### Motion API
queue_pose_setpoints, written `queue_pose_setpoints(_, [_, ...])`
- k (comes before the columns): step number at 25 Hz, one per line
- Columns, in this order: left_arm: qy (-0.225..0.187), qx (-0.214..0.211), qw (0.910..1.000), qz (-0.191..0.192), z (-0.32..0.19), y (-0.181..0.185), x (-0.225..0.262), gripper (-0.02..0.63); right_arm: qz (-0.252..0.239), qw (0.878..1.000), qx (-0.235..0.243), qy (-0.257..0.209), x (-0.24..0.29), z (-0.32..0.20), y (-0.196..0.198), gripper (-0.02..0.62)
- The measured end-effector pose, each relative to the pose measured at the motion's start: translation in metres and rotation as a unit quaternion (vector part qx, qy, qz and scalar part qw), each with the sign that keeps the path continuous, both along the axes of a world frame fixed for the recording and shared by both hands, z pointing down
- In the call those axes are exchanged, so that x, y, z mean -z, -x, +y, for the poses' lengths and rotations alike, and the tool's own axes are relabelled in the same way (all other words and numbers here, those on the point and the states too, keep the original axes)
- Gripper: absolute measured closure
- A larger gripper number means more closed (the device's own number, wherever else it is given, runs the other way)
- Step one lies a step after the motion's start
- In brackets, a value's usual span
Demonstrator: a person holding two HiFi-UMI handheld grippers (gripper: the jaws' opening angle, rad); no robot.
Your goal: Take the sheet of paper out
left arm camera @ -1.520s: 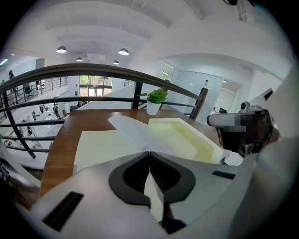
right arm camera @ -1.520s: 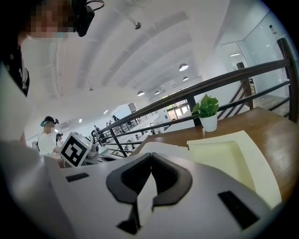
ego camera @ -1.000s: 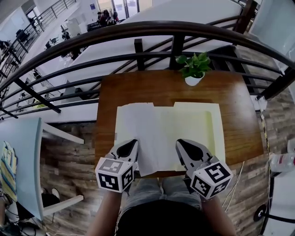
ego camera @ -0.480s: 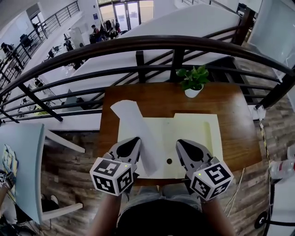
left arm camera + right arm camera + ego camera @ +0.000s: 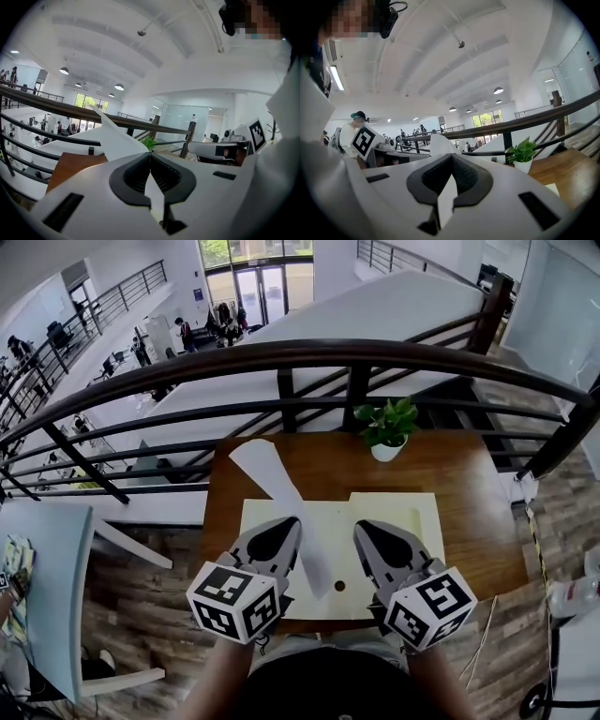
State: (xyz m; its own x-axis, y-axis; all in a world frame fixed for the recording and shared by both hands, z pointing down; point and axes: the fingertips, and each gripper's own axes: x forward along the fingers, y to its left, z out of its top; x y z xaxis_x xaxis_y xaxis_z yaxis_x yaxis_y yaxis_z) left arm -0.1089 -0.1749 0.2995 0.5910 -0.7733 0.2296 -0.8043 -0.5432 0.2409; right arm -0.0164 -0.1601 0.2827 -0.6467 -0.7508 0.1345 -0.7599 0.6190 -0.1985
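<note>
sheet of paper [image 5: 267, 470]: part hidden behind left claw [image 5: 289, 524] | folder [image 5: 412, 521]: near edge partly covered

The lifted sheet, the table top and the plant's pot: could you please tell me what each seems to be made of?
Sheet: thin white paper, matte; it bends in the air.
Table top: probably wood or wood veneer, semi-gloss; brown grain with soft reflections.
Pot: white and smooth, perhaps ceramic or plastic; I cannot tell which.

Grippers: two were in view, the left gripper [image 5: 284, 529] and the right gripper [image 5: 364, 529]
Sheet of paper [image 5: 267, 472]: one was seen
Yellow folder [image 5: 398, 521]: one lay there
Potted plant [image 5: 386, 426]: one stood
Wooden table [image 5: 464, 486]: one
</note>
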Motion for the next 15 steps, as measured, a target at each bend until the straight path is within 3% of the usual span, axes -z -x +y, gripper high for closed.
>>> queue_pose_setpoints(15, [-0.038, -0.012, 0.998, 0.048, -0.003, -0.022, 0.027, 0.588, 0.022, 1.0, -0.003, -0.021, 0.016, -0.016, -0.015, 0.569])
